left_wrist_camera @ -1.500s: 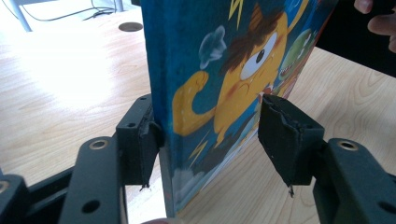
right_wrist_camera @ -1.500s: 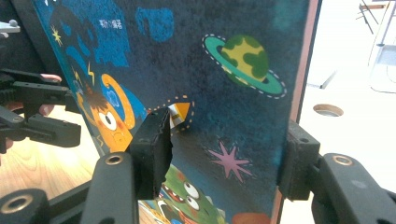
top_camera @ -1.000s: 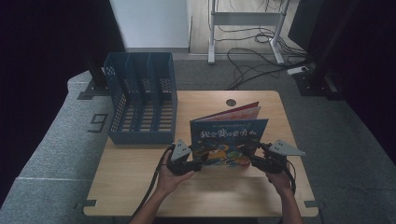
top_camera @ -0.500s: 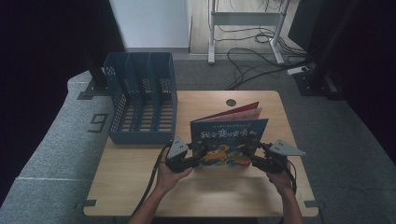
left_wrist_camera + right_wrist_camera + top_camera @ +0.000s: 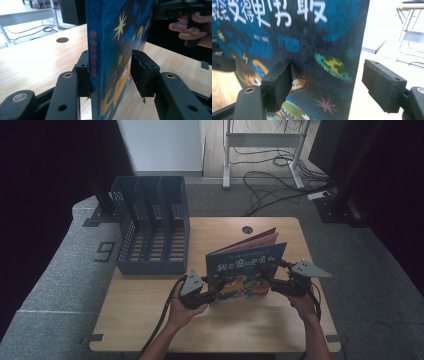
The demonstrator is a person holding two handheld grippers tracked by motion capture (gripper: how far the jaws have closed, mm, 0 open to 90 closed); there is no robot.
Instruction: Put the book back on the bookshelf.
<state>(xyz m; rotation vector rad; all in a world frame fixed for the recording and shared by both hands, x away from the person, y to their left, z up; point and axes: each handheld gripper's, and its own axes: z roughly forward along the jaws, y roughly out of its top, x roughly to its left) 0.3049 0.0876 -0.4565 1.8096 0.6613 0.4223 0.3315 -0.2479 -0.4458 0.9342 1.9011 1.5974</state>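
Observation:
A blue picture book [image 5: 245, 267] with white characters on its cover stands upright on its bottom edge on the wooden table [image 5: 150, 320], pages fanned slightly at the back. My left gripper [image 5: 212, 295] is at its lower left corner. In the left gripper view its jaws, which have just been closing, clamp the spine end of the book [image 5: 112, 50]. My right gripper [image 5: 272, 282] is at the book's right edge. Its jaws have just been opening and now stand wide around the edge of the book [image 5: 299, 50], pads off the covers.
A blue slotted file organizer [image 5: 152, 227] stands at the table's back left. A round cable hole [image 5: 247, 229] sits behind the book. Cables and a metal stand [image 5: 260, 150] lie on the floor beyond the table. Bare wood lies in front of the book.

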